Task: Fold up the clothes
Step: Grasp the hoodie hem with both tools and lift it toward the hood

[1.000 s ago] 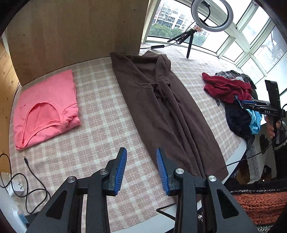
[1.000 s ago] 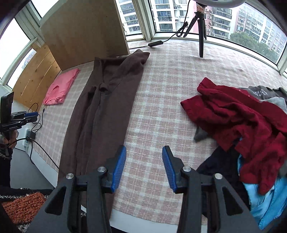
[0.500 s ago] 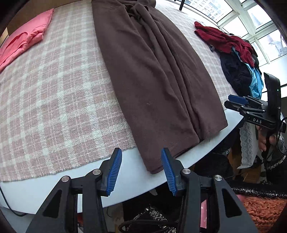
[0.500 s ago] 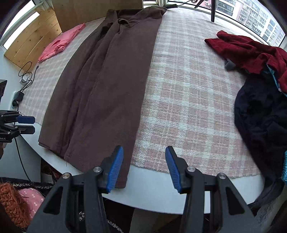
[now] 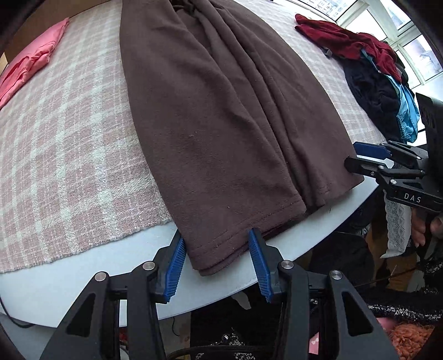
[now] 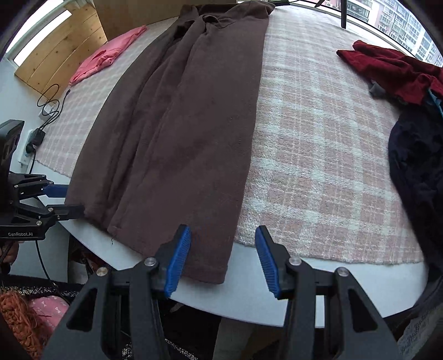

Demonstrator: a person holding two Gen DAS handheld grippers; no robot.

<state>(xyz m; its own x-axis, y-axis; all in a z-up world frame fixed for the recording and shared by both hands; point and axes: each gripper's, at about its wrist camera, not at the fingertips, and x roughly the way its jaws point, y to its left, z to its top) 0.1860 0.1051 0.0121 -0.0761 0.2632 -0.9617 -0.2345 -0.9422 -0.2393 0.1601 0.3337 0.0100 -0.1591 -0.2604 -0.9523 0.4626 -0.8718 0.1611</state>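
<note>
Pink-and-white plaid cloth (image 6: 318, 144) covers the round white table (image 6: 249, 293); the table's bare rim shows along the near edge, at 6 o'clock. Wooden board (image 6: 55, 55) stands at 10 o'clock in the right wrist view, beyond the table's far left edge. Power strip (image 6: 34, 137) with black cable (image 6: 51, 103) lies at 9 o'clock, at the cloth's left edge. A black tripod leg (image 6: 343, 13) stands at 1 o'clock. Apartment buildings (image 6: 387, 19) show through the window.

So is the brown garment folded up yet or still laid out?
Laid out: the brown garment lies full length along the table, its hem overhanging the edge.
</note>
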